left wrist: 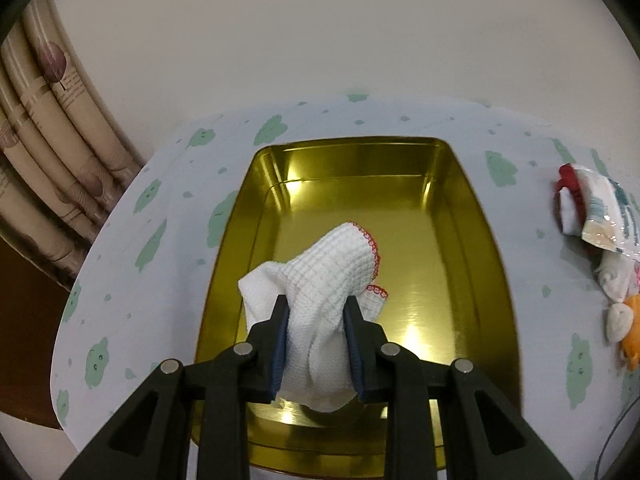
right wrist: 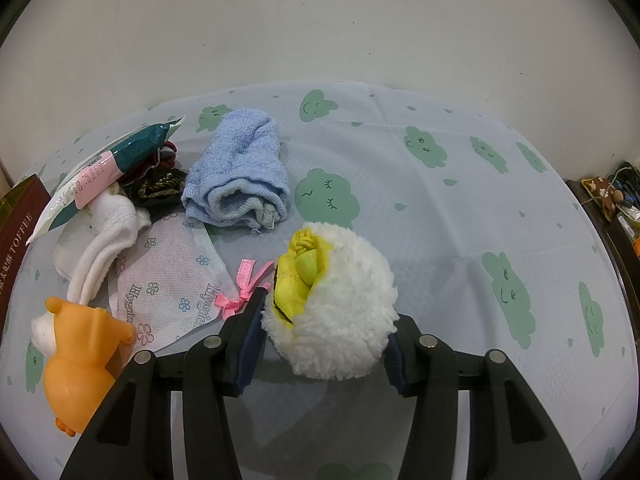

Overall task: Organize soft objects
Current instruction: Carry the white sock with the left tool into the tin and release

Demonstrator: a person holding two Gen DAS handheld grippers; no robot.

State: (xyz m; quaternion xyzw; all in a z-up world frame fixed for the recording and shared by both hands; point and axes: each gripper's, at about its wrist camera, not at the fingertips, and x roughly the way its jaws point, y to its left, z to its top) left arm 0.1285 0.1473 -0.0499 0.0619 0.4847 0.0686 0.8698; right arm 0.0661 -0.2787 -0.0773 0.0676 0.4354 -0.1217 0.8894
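Note:
My left gripper (left wrist: 316, 312) is shut on a white waffle cloth with red trim (left wrist: 332, 276) and holds it over the gold metal tray (left wrist: 460, 208). The cloth's lower end reaches the tray floor near its front. My right gripper (right wrist: 326, 320) has its jaws around a fluffy white and yellow plush toy (right wrist: 340, 312) on the table; both pads touch its sides. A rolled blue towel (right wrist: 240, 176) lies beyond the plush.
Left of the plush lie a pink-ribboned fabric pouch (right wrist: 168, 280), a white sock (right wrist: 108, 236), an orange rubber toy (right wrist: 80, 356), a tissue pack (right wrist: 112, 168) and dark cloth (right wrist: 160, 188). A brown toffee box (right wrist: 18, 224) stands at the far left. The tablecloth (right wrist: 440, 220) shows green clouds.

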